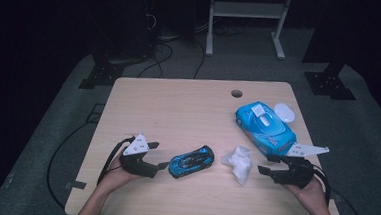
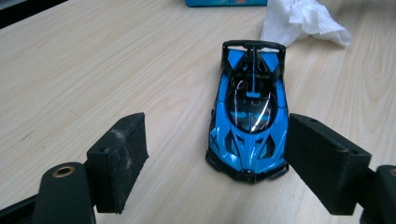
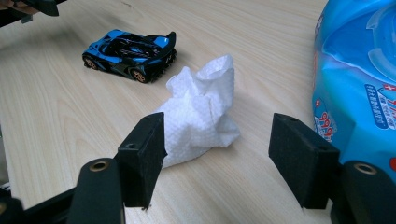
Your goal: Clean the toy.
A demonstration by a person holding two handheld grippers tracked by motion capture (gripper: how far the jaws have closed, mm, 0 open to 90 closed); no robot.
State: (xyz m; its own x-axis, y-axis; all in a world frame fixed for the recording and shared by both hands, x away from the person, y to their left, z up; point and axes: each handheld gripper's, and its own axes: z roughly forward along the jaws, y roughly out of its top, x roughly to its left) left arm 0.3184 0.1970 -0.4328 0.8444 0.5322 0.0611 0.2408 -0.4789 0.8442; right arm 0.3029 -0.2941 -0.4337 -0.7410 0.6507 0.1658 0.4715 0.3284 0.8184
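Your left gripper (image 2: 217, 154) is wide apart around the toy car's (image 2: 249, 116) nose; squeeze next. Your right gripper (image 3: 217, 158), also apart, faces the wipe (image 3: 201, 112) at 12 o'clock.

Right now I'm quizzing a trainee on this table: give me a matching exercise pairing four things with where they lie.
Things:
1. toy car
2. crumpled wipe
3. wet-wipes pack
4. white lid

Places:
A. just ahead of the open right gripper
B. farthest toward the right back corner
C. just ahead of the open left gripper
D. between the lid and the right gripper

Pairs: 1-C, 2-A, 3-D, 4-B
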